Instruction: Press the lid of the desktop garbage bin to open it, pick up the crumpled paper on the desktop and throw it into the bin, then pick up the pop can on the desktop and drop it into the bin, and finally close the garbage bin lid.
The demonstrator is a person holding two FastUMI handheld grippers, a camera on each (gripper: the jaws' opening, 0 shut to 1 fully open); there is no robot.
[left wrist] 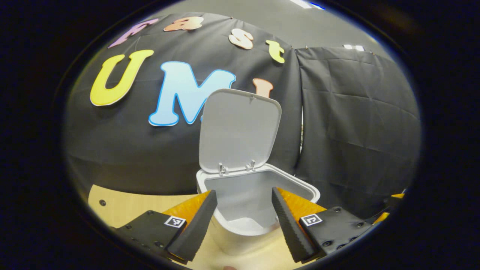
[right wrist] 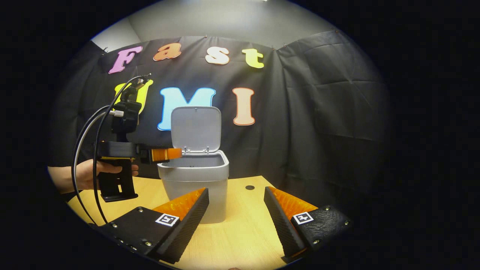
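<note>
Bin (right wrist: 195,180) sits near table (right wrist: 243,232) back edge, lid (right wrist: 195,129) up. My left hand-held gripper (left wrist: 243,217) hovers agape over its rim w/ nothing held; right hand-held gripper (right wrist: 236,213) agape too.

Bin (right wrist: 195,183): small, pale grey, rounded-square, upright on the wooden desktop (right wrist: 243,225) near its back edge. Lid (right wrist: 195,129) hinged at the rear, swung up to stand about vertical. Mouth open; visible interior pale and bare.
</note>
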